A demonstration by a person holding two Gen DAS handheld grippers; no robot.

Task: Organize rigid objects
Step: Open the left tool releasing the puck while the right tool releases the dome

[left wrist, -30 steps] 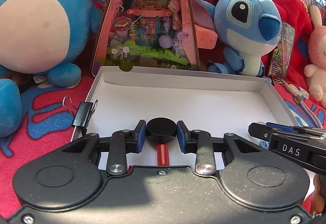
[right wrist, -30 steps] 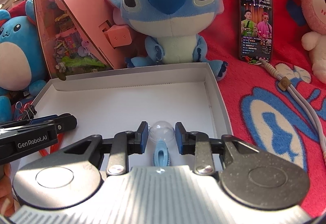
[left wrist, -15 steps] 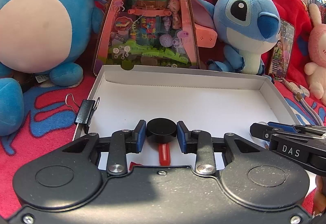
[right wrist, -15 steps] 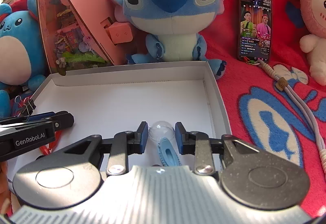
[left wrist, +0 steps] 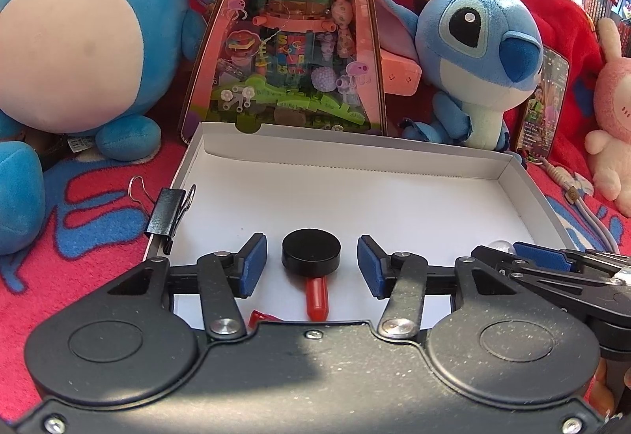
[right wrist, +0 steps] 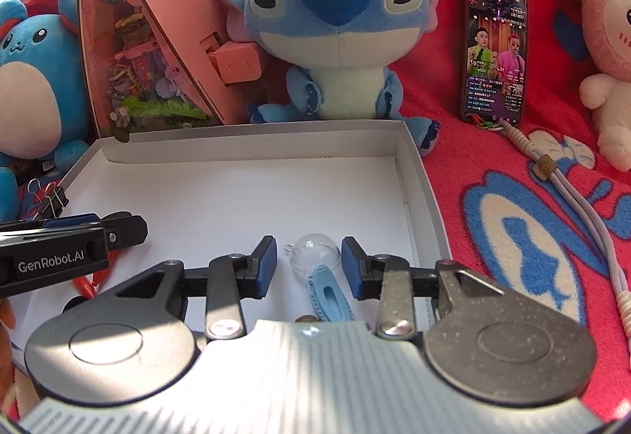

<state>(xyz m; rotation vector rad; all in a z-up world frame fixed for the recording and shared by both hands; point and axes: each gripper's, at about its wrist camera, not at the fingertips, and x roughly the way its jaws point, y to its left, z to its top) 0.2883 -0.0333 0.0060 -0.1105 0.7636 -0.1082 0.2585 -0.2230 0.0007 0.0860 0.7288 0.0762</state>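
Black disc (left wrist: pixel 311 251) sits between your left gripper's (left wrist: pixel 311 265) wide-open pads, untouched; back straight out, right gripper (right wrist: pixel 308 265) likewise open around clear dome (right wrist: pixel 314 255).

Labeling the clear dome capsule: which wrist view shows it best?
Right wrist: the clear dome capsule sits whole between the open right tool, on the white box floor. Left wrist shows only a sliver behind the right tool's fingers.
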